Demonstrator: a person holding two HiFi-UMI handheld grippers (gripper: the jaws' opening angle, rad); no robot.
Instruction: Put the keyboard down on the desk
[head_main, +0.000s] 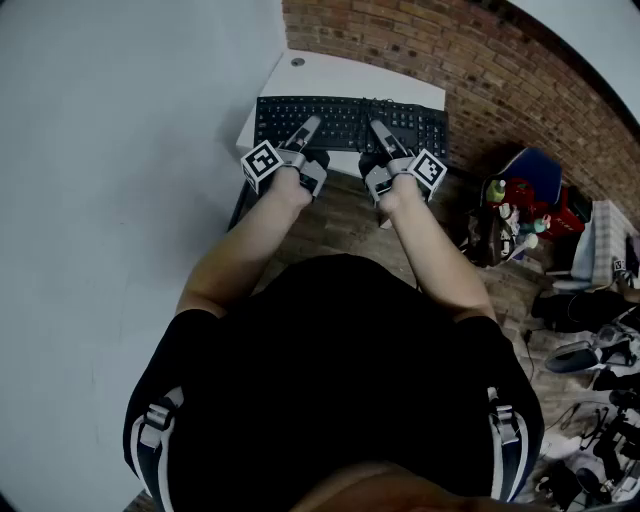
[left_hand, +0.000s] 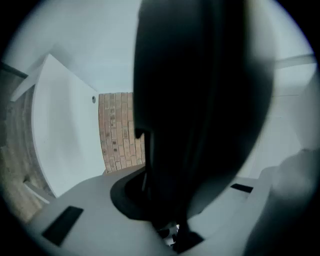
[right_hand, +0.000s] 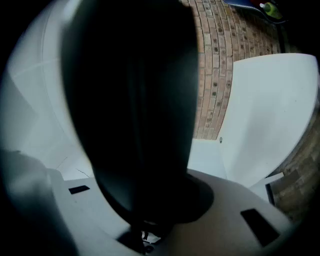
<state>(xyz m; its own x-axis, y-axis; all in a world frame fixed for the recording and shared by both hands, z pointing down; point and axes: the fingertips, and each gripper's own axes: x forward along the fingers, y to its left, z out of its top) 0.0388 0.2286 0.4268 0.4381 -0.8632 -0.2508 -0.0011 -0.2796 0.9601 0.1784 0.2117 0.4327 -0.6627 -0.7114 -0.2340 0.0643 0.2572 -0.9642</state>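
Head view is showing the left gripper (head_main: 308, 124) and right gripper (head_main: 378, 127) each pinching the keyboard (head_main: 345, 114) by its near edge over the desk (head_main: 330, 72); lowering both ends level, then releasing together, is looking wisest.

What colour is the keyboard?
Black. The keyboard shows best in the head view, against the white desk.

1. White desk (head_main: 335, 72) dead ahead, tucked into the corner.
2. Red brick wall (head_main: 500, 70) runs behind it and off to the right.
3. Plain pale wall (head_main: 110, 150) fills the left.
4. Brownish floor (head_main: 345, 215) below, clutter (head_main: 560, 215) heaped at right.
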